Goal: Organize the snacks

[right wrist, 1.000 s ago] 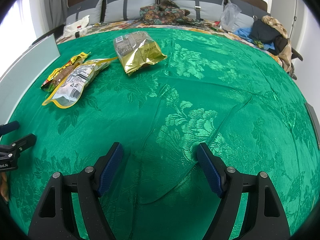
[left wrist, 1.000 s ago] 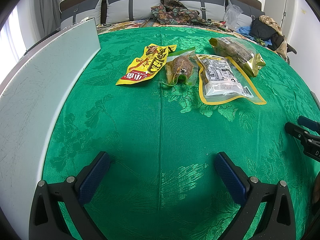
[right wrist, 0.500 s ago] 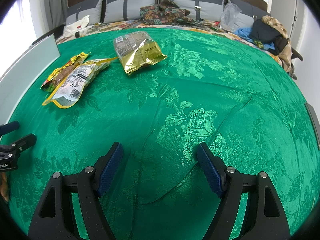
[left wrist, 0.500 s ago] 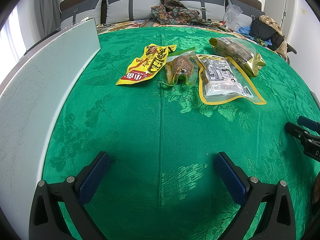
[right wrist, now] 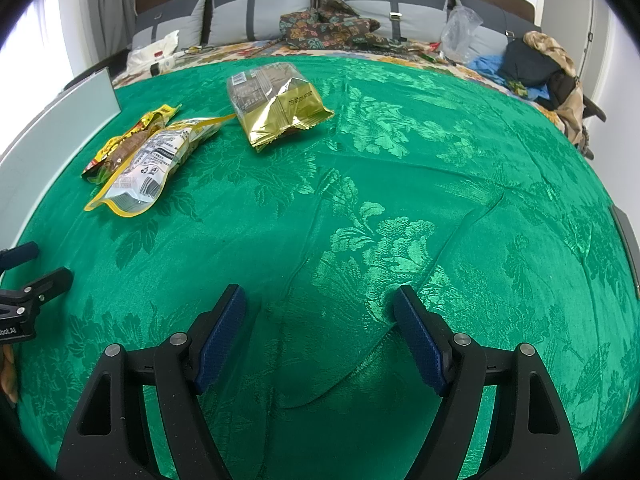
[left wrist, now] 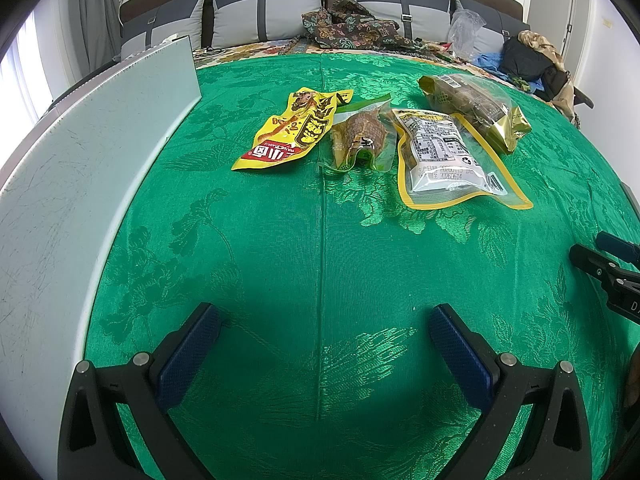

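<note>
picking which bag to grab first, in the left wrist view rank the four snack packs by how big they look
1. white-label pouch with yellow border
2. gold bag and yellow and red packet: too alike to rank, and the gold bag lies farther off
3. clear pack with the brown snack, smallest

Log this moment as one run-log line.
left claw: open, empty | right claw: open, empty | four snack packs: untouched on green cloth
</note>
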